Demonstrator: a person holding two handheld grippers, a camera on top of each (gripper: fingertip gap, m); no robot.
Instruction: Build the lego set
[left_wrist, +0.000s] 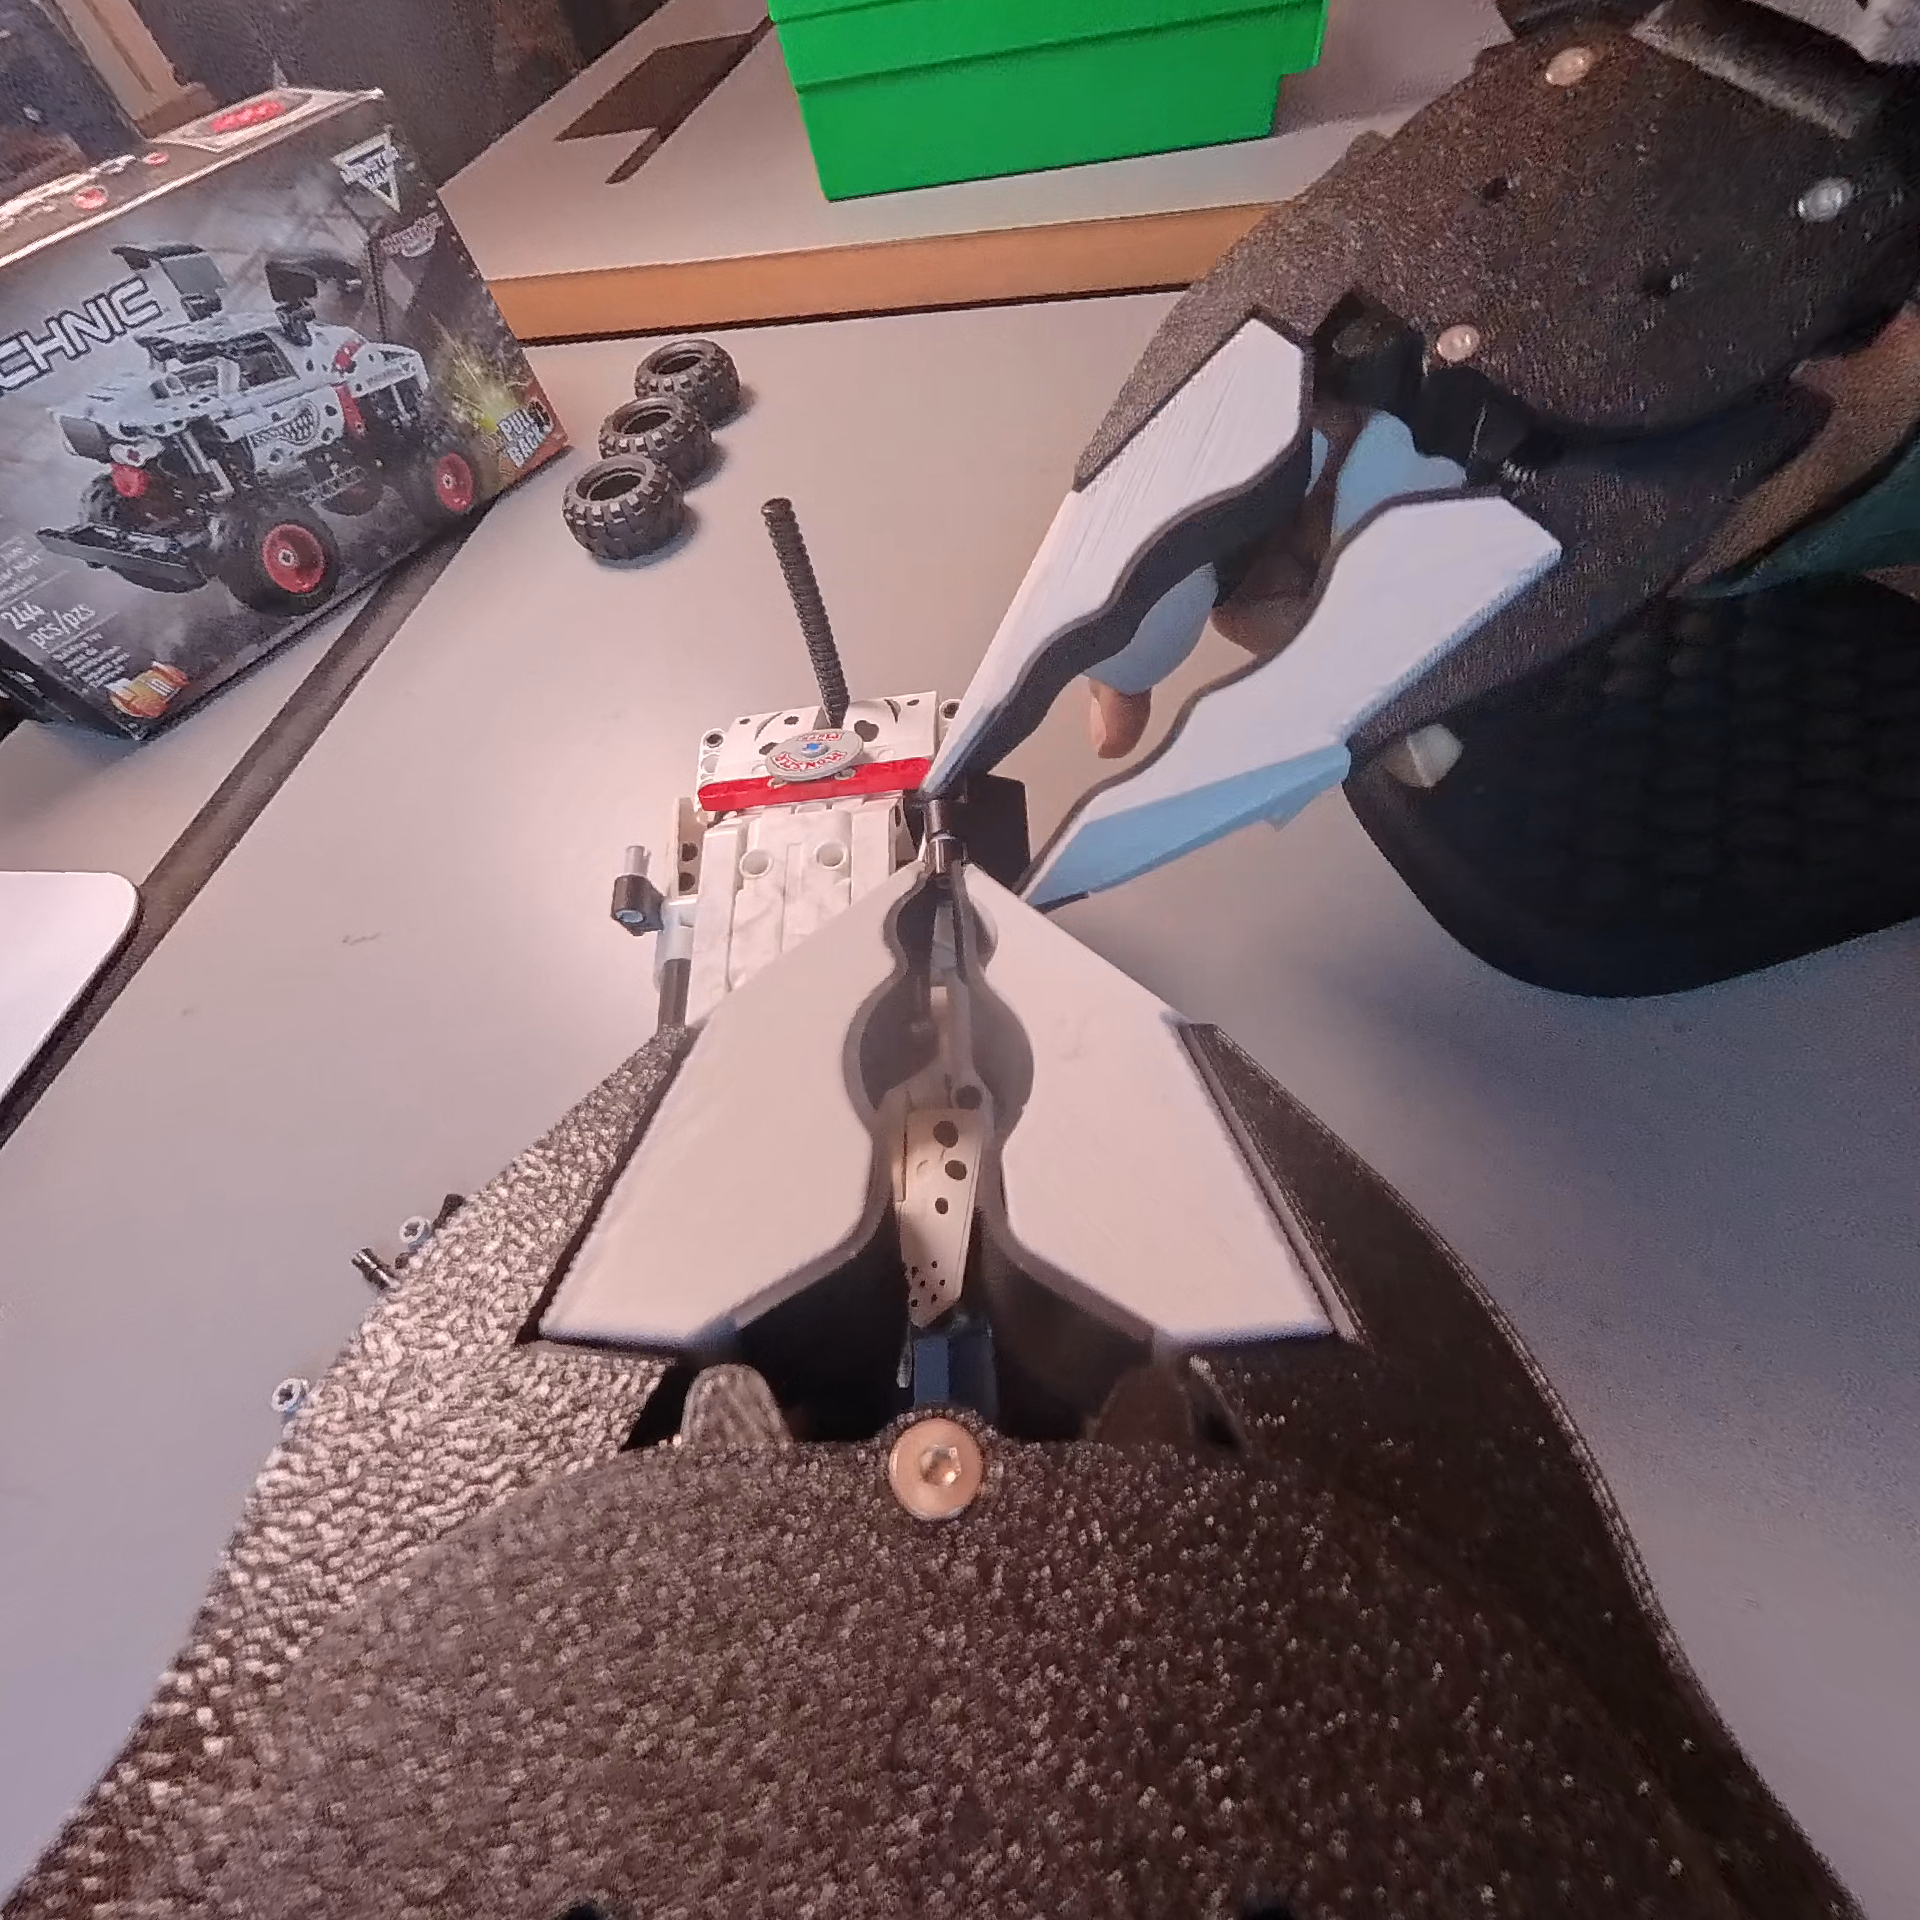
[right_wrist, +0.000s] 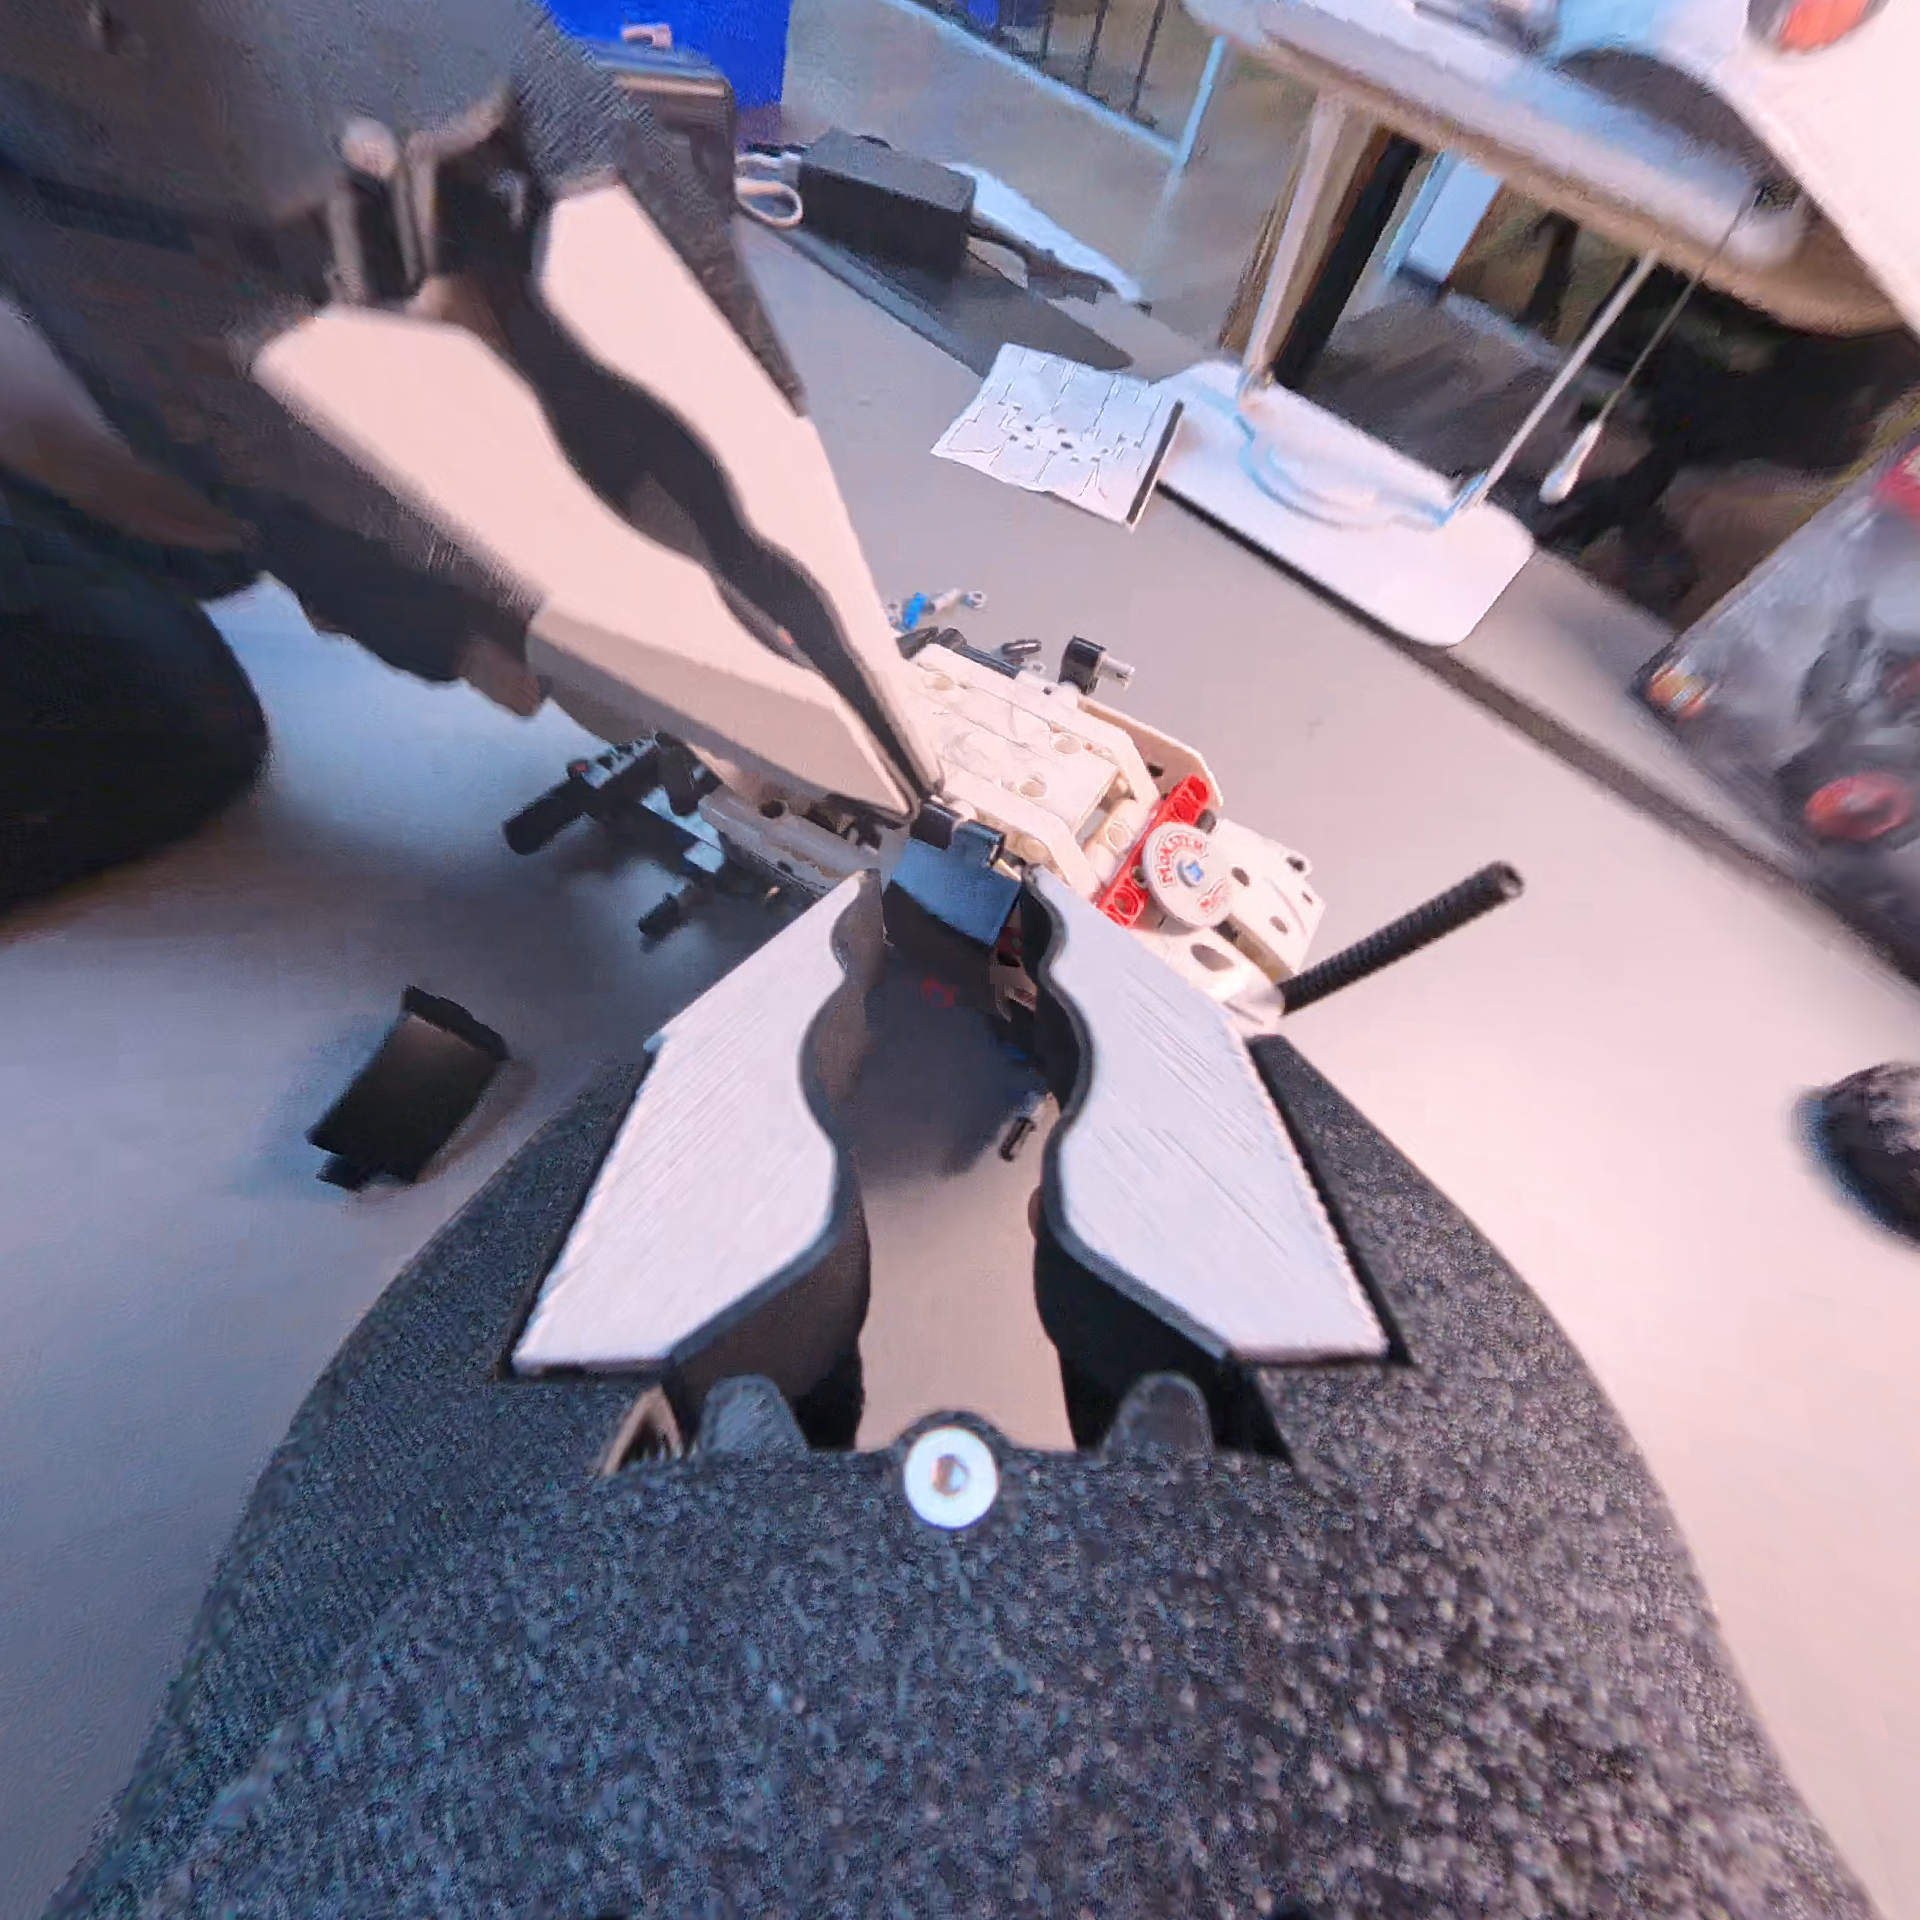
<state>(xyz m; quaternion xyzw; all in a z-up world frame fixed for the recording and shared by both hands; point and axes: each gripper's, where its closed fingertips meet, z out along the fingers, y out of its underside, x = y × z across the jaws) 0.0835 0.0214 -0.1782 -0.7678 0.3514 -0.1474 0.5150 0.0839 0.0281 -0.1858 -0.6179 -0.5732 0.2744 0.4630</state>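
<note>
The half-built white Lego truck (left_wrist: 800, 862) lies on the grey table, with a red beam, a round printed disc and a black ribbed hose (left_wrist: 805, 613) sticking out. My left gripper (left_wrist: 940, 883) is shut on a thin black rod at the truck's right side. It also shows in the right wrist view (right_wrist: 920, 805), coming in from the upper left. My right gripper (right_wrist: 951, 888) has a finger on each side of a black panel (right_wrist: 951, 904) and presses it against the truck (right_wrist: 1039, 769). It also shows in the left wrist view (left_wrist: 987, 836), coming in from the right.
Three black tyres (left_wrist: 655, 426) lie beyond the truck, with the set's box (left_wrist: 229, 416) to their left and a green bin (left_wrist: 1039, 94) at the back. A second black panel (right_wrist: 405, 1086), a sticker sheet (right_wrist: 1049, 431), small loose parts (right_wrist: 935, 603) and another tyre (right_wrist: 1870, 1143) lie around. Both grippers' tips are close together, under 4 cm apart.
</note>
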